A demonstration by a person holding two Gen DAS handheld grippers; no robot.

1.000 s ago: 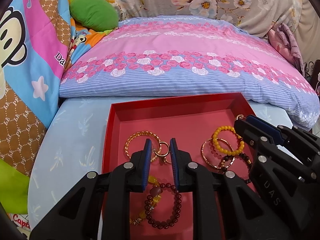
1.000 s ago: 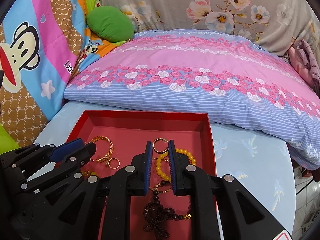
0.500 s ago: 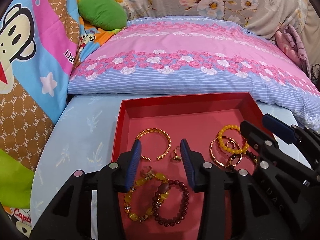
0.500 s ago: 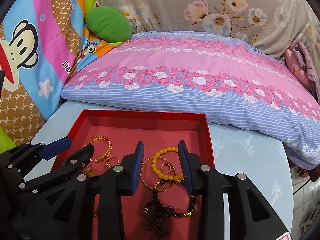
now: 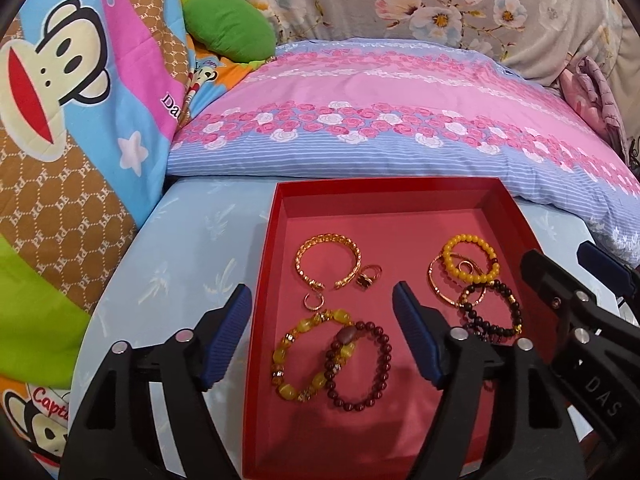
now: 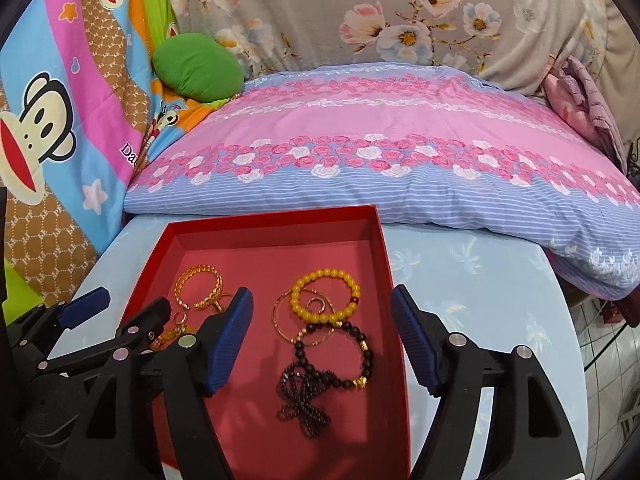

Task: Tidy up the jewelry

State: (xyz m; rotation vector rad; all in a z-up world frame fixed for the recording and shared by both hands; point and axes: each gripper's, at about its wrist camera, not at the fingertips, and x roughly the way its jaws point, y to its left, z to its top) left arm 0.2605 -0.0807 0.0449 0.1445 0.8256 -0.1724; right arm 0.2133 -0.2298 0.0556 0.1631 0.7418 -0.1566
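Hovering over the red tray (image 5: pixel 276 264), both tongs have just spread apart, empty, floral pillow (image 5: pixel 400 128) behind.

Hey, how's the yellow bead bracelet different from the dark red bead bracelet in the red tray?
The yellow bead bracelet has small, even, opaque beads; the dark red bead bracelet has glossy maroon beads plus one larger oval stone. The yellow one lies on the tray's right side, overlapping a thin gold bangle; the dark red one lies nearer the camera, against a chunky amber bracelet. Both lie flat in the red tray, ungripped.

gold bangle (image 5: pixel 328 260), rings and beaded bracelets (image 5: pixel 358 364) lie flat in the red tray (image 5: pixel 280 216).
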